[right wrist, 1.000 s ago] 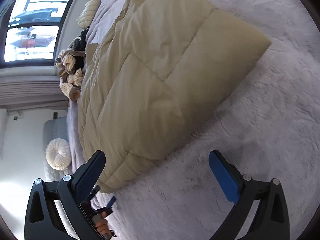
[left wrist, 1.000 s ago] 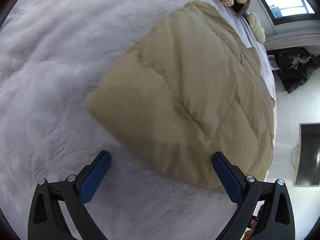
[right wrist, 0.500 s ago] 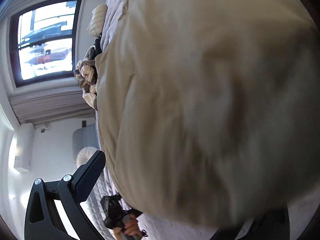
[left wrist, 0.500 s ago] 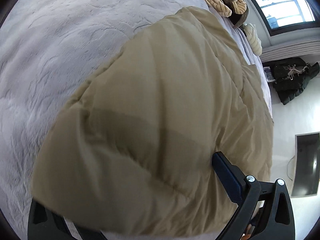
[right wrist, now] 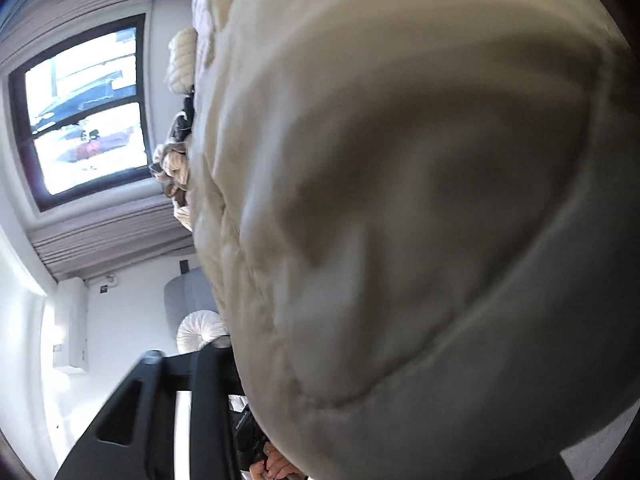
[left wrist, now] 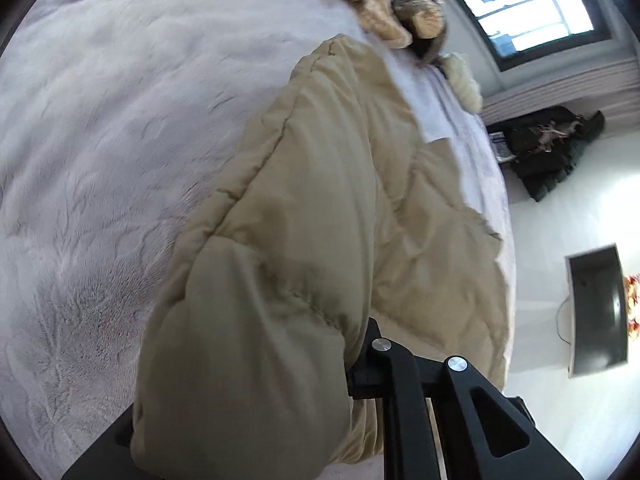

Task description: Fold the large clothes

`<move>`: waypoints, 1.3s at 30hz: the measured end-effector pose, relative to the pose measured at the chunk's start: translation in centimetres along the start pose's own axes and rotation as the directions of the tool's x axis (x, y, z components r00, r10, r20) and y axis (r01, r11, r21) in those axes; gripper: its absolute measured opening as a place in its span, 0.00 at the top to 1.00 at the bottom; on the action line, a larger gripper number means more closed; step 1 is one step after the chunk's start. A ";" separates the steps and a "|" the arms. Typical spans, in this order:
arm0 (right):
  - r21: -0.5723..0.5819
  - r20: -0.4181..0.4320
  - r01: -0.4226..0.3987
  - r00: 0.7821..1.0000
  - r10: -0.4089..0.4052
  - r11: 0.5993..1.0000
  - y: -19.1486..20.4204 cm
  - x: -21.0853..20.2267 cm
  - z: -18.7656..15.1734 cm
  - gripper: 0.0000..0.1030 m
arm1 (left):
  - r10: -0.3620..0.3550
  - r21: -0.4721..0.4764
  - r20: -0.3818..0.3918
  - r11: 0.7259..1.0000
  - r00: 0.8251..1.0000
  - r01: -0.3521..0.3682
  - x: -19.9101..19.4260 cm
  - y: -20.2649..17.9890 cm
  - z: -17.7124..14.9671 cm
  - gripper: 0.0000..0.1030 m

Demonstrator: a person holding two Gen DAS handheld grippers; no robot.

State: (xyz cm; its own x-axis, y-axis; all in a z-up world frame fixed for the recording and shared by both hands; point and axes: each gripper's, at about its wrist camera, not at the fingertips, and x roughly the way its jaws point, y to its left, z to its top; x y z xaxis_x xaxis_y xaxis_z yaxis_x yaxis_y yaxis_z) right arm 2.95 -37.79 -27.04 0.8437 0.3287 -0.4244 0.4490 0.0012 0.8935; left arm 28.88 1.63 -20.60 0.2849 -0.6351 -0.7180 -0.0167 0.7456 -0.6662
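Tan and puffy, the big quilted coat (left wrist: 320, 208) is lying on a bed covered with a soft pale grey blanket (left wrist: 100, 152). One end of the coat is bunching up close to the left camera, and the rest is stretching away across the bed toward the far end.

The left hand-held gripper (left wrist: 248, 432) is squeezing the near end of the coat. Its jaws have just been closing, and the puffy cloth is sitting between them. The cloth is covering most of one black finger, so only the other one (left wrist: 384, 364) is showing well.

The right hand-held gripper (right wrist: 320, 420) is also pinching the coat. Its jaws have just been closing too, with thick cloth between them. In the right view the coat (right wrist: 400, 200) is filling nearly the whole picture and looking blurry. One black finger (right wrist: 208, 372) is showing at the lower left, pressing against the side of the cloth. The other finger is hiding behind the coat.

A pile of knitted cream and brown things (left wrist: 392, 4) is sitting at the far end of the bed, just past the coat. A window (left wrist: 528, 12) is glowing bright behind it. A dark screen (left wrist: 596, 308) is hanging on the white wall. At the bottom of the right view, a person's fingers (right wrist: 276, 466) are peeking out under the coat.
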 end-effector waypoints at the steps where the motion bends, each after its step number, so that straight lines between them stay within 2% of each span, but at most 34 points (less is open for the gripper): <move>1: -0.006 0.002 -0.013 1.000 0.013 1.000 0.3 -0.1 -0.3 0.71 | -0.020 0.010 0.005 1.000 1.000 0.020 -0.7 -0.3 0.0 0.84; 6: -0.059 0.000 -0.065 0.998 0.065 0.996 1.6 -1.3 -1.5 0.77 | -0.071 0.066 0.016 0.995 0.997 0.070 -4.2 -1.7 -0.4 0.85; 11: -0.067 -0.015 -0.064 0.998 0.063 0.996 1.5 -3.0 -4.2 0.77 | -0.087 0.082 -0.019 0.993 0.996 0.088 -6.6 -1.8 -1.8 0.85; 17: -0.045 -0.040 -0.061 0.997 0.059 0.997 -0.6 -5.4 -8.2 0.77 | -0.082 0.050 -0.085 0.995 0.993 0.086 -9.9 0.7 -5.9 0.84; 23: -0.035 -0.075 -0.022 0.997 0.020 0.999 -3.3 -7.1 -11.0 0.77 | -0.040 0.021 -0.172 0.999 0.984 0.045 -11.5 3.6 -10.6 0.84; 27: -0.018 -0.091 0.032 0.995 -0.034 0.999 -3.9 -5.8 -10.1 0.75 | 0.013 0.041 -0.219 0.999 0.976 -0.004 -10.6 5.0 -12.5 0.84; 29: -0.015 -0.097 0.072 0.993 -0.073 0.997 -4.2 -5.2 -9.8 0.68 | 0.034 0.045 -0.224 0.999 0.974 -0.025 -10.3 5.4 -12.9 0.82; 32: -0.014 -0.099 0.116 0.988 -0.117 0.993 -3.7 -4.5 -9.7 0.58 | 0.101 0.066 -0.230 0.994 0.968 -0.088 -10.2 5.1 -13.0 0.68; 34: -0.009 -0.103 0.138 0.985 -0.139 0.990 -3.1 -4.3 -9.8 0.55 | 0.181 0.098 -0.230 0.982 0.956 -0.162 -10.5 4.9 -13.1 0.47; 36: 0.002 -0.082 0.167 0.983 -0.167 0.986 -2.3 -4.2 -10.2 0.49 | 0.207 0.111 -0.244 0.976 0.947 -0.185 -10.7 4.8 -12.8 0.46; 39: -0.001 -0.094 0.214 0.973 -0.213 0.977 -1.1 -4.3 -11.0 0.40 | 0.242 0.133 -0.250 0.968 0.938 -0.214 -11.4 4.5 -12.6 0.44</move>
State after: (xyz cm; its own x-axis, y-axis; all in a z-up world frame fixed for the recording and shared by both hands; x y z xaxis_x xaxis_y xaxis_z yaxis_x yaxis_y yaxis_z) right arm -4.40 -28.84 -24.59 0.6974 0.4081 -0.5891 0.6184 0.0728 0.7825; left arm 13.51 9.68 -17.96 0.0234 -0.4657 -0.8846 0.0505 0.8843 -0.4642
